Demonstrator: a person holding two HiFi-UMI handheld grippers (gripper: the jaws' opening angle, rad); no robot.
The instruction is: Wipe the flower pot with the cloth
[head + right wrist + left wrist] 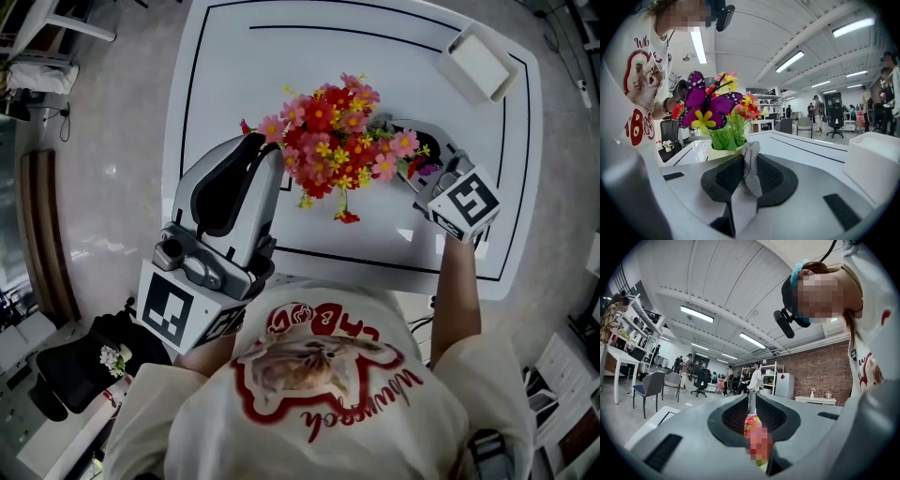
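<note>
A big white table (225,56) had black lines on it. The left gripper (270,155) was held out flat, with its tip at the left side of the flowers (333,141). Its jaws were pressed together. Bits of flower showed in the thin gap, and I could not tell if they were nipped. The flowers stood in a pale flower pot (721,151) in the middle of the table. The right gripper (749,158) was by the pot's right side. It pinched a grey cloth (752,176), just beside the pot. A white box (480,64) sat at the far corner. A purple butterfly (704,105) stuck up among the flowers.
</note>
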